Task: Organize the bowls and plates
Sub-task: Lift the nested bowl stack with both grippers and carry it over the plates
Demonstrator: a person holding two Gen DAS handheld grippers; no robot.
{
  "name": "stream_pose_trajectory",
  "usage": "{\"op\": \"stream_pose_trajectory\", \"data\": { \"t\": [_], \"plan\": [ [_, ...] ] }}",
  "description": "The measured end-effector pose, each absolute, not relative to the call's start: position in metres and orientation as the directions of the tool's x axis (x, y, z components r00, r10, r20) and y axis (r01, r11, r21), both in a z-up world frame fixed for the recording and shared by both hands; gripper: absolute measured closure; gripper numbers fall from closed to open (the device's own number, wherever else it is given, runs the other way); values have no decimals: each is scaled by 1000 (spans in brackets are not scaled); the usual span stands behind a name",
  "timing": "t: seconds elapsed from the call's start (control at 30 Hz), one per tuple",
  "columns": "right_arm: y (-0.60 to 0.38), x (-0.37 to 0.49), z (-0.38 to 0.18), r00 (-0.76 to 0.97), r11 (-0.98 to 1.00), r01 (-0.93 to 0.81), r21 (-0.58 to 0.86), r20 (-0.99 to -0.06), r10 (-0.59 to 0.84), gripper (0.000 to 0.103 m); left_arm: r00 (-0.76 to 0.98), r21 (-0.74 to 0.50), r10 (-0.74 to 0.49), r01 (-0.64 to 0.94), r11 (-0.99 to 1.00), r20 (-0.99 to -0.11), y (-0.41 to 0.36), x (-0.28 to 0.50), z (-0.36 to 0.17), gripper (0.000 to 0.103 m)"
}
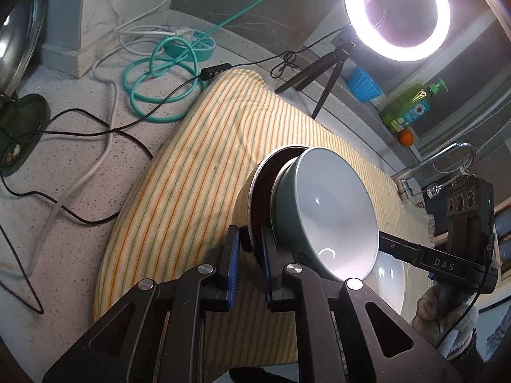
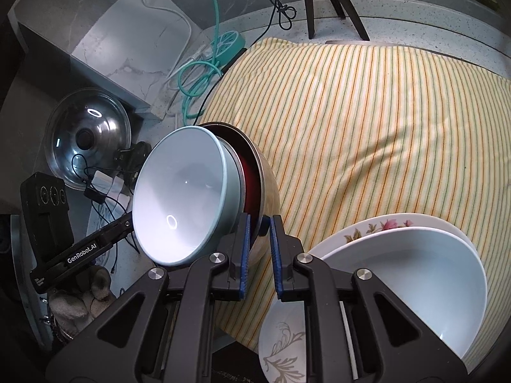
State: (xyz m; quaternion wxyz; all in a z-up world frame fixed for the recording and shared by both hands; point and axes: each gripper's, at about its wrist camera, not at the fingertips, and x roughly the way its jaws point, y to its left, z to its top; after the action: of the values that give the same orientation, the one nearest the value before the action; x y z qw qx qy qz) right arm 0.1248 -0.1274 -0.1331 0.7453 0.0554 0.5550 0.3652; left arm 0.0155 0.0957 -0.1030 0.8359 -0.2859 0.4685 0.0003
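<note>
Both grippers pinch the rim of a steel bowl (image 1: 252,191) tipped on its side above the striped towel (image 1: 191,172), a teal bowl (image 1: 329,204) nested inside. Your left gripper (image 1: 250,257) clamps the near rim, pads pressed to the metal; your right gripper (image 2: 259,249) grips the same rim from the opposite side. Keep both squeezes even and level the pair slowly, since the teal bowl looks free to slide out toward the stacked plates (image 2: 415,255) at near right.
</note>
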Motion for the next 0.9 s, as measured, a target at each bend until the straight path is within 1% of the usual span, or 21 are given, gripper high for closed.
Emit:
{"op": "stream_pose_trajectory", "data": {
  "t": [0.3, 0.57, 0.9],
  "plan": [
    [-154, 116, -101, 167, 720, -486, 496, -756, 633, 90, 608, -489, -274, -219, 844, -745, 79, 11, -71, 93],
    [-196, 105, -77, 228, 733, -468, 493, -734, 639, 90, 626, -500, -314, -141, 854, -714, 51, 15, -50, 93],
    [-258, 91, -75, 274, 771, -408, 489, -740, 614, 90, 596, -514, -381, -64, 855, -707, 2, 21, -46, 93]
  ]
}}
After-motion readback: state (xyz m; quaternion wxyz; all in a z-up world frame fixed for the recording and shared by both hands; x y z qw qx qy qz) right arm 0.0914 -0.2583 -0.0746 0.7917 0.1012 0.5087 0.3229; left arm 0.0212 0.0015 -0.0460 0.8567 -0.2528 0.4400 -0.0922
